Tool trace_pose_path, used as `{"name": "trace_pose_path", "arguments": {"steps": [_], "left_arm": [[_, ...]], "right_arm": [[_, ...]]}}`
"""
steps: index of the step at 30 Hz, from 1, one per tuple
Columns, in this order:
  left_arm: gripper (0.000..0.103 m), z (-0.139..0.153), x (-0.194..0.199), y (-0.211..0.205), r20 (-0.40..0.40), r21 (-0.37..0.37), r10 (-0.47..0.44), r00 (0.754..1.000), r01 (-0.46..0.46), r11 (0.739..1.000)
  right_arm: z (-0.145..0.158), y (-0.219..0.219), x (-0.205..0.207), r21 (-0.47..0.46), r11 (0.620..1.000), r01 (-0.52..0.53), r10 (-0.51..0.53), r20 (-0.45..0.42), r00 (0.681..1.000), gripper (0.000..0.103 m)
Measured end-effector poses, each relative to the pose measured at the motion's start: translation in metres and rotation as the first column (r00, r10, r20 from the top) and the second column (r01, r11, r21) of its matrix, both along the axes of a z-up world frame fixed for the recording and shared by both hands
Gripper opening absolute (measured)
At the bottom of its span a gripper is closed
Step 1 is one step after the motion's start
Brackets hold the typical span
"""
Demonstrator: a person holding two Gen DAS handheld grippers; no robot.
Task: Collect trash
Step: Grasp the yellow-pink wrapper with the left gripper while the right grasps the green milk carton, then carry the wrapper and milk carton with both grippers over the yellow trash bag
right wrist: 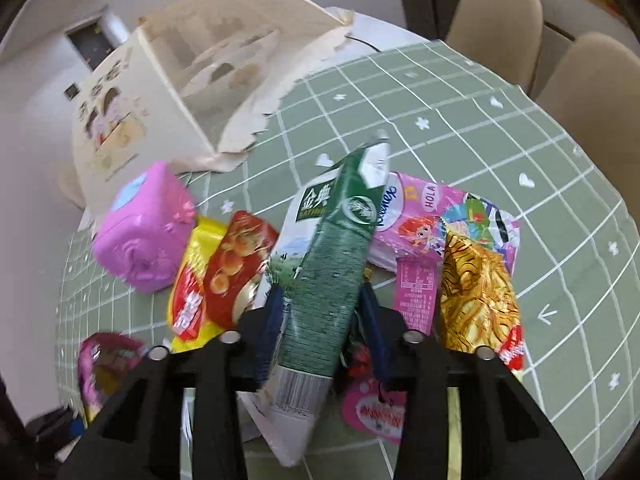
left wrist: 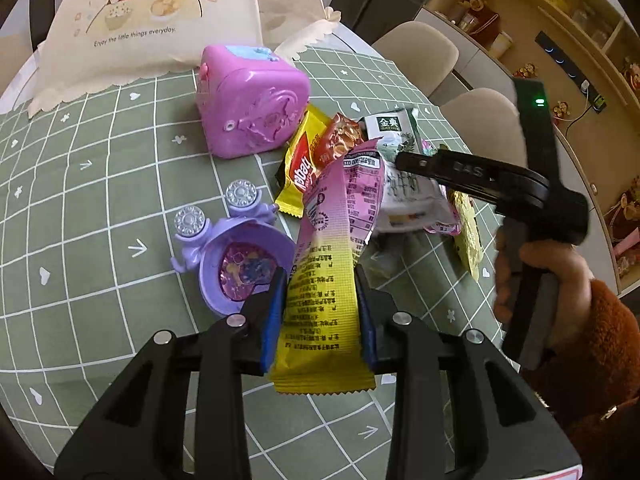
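My left claw (left wrist: 320, 312) squeezes a long pink and yellow wrapper (left wrist: 332, 264) between its two blue pads. The wrapper sticks up past my fingers and leans over the pile of trash on the table. The claw is only a little bit open, just as wide as the wrapper.

My right claw (right wrist: 324, 320) has a flat green and white milk carton (right wrist: 332, 264) between its fingers. The carton runs up the middle, with its top end pointing away from me. The fingers sit close on both sides of it, but this picture is blurry, so I cannot tell if they press it yet.

The rest of the trash lies in one heap on the green tablecloth (right wrist: 460, 128) with white squares. There is a yellow wafer wrapper (right wrist: 192, 280), a red snack bag (right wrist: 236, 264), a gold wrapper (right wrist: 476, 292) and a pink tissue pack (right wrist: 420, 220). A pink toy box (left wrist: 248, 108) stands just beside the heap. A purple toy (left wrist: 236, 256) lies near my left claw. A big cream paper bag (left wrist: 144, 20) stands at the far side of the table.

A hand (left wrist: 532, 276) in an orange sleeve holds the right claw's handle.
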State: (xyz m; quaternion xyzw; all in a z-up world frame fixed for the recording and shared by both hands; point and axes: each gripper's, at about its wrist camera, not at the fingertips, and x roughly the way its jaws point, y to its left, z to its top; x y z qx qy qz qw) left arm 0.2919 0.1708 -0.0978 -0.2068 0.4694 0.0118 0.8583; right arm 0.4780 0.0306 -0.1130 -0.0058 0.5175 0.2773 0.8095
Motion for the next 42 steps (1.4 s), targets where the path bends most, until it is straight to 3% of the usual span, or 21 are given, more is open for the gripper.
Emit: {"name": "trace_pose_path", "arguments": {"steps": [5, 11, 13, 22, 28, 34, 35, 37, 42], "left_arm": [[0.031, 0.0, 0.001, -0.007, 0.001, -0.012, -0.039, 0.999, 0.039, 0.999], [0.035, 0.001, -0.002, -0.036, -0.014, -0.006, -0.131, 0.991, 0.131, 0.991], [0.042, 0.001, -0.003, -0.045, -0.019, -0.009, -0.16, 0.987, 0.16, 0.987], [0.052, -0.002, -0.008, -0.071, -0.043, -0.016, -0.249, 0.968, 0.248, 0.969], [0.052, -0.014, -0.003, -0.084, -0.093, 0.04, -0.292, 0.952, 0.296, 0.954], [0.052, -0.032, 0.016, -0.093, -0.145, 0.116, -0.26, 0.955, 0.278, 0.954], [0.052, -0.036, 0.019, -0.094, -0.159, 0.114, -0.253, 0.954, 0.272, 0.956], [0.036, -0.038, 0.021, -0.093, -0.169, 0.108, -0.25, 0.954, 0.27, 0.957], [0.027, -0.015, 0.015, -0.1, -0.114, 0.12, -0.267, 0.957, 0.28, 0.953]], "right_arm": [[0.029, -0.019, -0.03, 0.014, 1.0, -0.015, 0.015, 0.048, 0.999, 0.03], [0.057, -0.072, -0.065, 0.009, 0.997, 0.074, -0.075, 0.121, 0.99, 0.029], [0.061, -0.091, -0.072, 0.009, 0.994, 0.108, -0.108, 0.122, 0.987, 0.029], [0.056, -0.161, -0.116, -0.016, 0.972, 0.236, -0.233, 0.116, 0.966, 0.029], [0.049, -0.177, -0.139, -0.001, 0.958, 0.285, -0.284, 0.099, 0.954, 0.029], [0.054, -0.19, -0.157, 0.011, 0.949, 0.314, -0.313, 0.111, 0.943, 0.029], [0.055, -0.194, -0.16, 0.013, 0.948, 0.317, -0.316, 0.118, 0.941, 0.029], [0.057, -0.197, -0.166, 0.014, 0.948, 0.319, -0.318, 0.131, 0.939, 0.029], [0.066, -0.207, -0.18, 0.032, 0.945, 0.327, -0.328, 0.165, 0.93, 0.029]]}}
